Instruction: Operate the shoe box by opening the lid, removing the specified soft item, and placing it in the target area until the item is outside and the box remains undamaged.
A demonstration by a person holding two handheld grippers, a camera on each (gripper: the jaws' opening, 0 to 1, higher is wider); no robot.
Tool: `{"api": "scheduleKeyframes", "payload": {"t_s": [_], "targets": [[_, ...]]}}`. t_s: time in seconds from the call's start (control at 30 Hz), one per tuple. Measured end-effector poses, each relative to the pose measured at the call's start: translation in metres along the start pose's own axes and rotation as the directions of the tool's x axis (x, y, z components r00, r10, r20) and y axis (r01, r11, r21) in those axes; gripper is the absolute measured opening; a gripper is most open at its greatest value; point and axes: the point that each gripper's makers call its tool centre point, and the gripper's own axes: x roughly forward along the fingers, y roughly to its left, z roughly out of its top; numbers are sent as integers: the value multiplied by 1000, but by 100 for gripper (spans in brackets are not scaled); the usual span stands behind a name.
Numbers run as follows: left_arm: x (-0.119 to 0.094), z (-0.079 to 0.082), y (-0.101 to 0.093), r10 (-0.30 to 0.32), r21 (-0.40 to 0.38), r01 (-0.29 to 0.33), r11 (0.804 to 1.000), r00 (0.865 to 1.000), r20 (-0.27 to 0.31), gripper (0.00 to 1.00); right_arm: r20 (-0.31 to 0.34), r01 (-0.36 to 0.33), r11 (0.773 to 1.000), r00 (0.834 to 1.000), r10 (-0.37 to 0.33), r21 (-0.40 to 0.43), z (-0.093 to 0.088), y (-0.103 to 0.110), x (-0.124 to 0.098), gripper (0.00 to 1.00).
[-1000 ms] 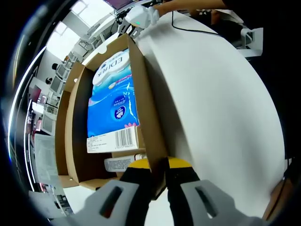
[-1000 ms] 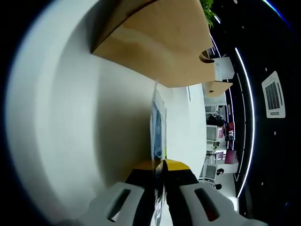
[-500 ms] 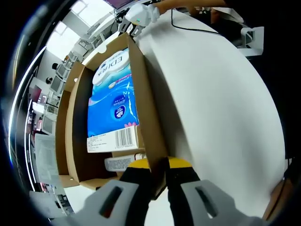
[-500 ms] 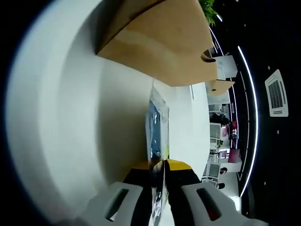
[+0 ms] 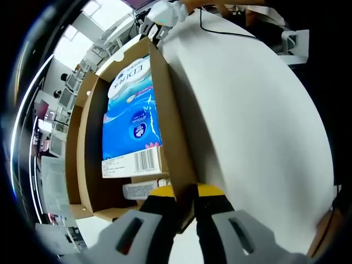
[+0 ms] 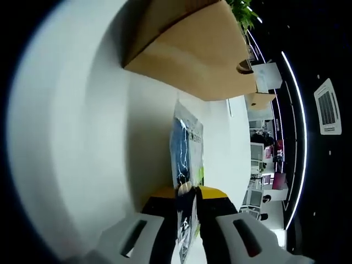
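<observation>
While my left gripper point(image 5: 186, 193) pinches the box point(image 5: 170, 137) wall, a blue pack point(image 5: 131, 118) lies inside. My right gripper point(image 6: 187, 192) clamps a thin packet point(image 6: 186, 154) above the table point(image 6: 71, 126).

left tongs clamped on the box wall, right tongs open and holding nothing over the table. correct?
Not quite. The right tongs are shut on a thin blue packet, seen edge-on in the right gripper view above the white table. The rest holds: in the left gripper view the left tongs are clamped on the box wall.
</observation>
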Motion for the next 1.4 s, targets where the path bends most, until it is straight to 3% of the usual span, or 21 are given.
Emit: {"api": "scheduleKeyframes", "payload": {"t_s": [0.57, 0.77, 1.4], "targets": [[1, -1, 0, 4, 11, -4, 1000, 1000, -13, 10, -18, -67, 998, 998, 67, 2, -9, 11, -16, 14], [3, -3, -1, 0, 13, 0, 1000, 1000, -25, 11, -10, -67, 998, 998, 67, 15, -8, 4, -15, 16], [3, -2, -1, 2, 14, -1, 1000, 1000, -23, 11, -55, -137, 988, 988, 141, 67, -33, 13, -25, 15]]}}
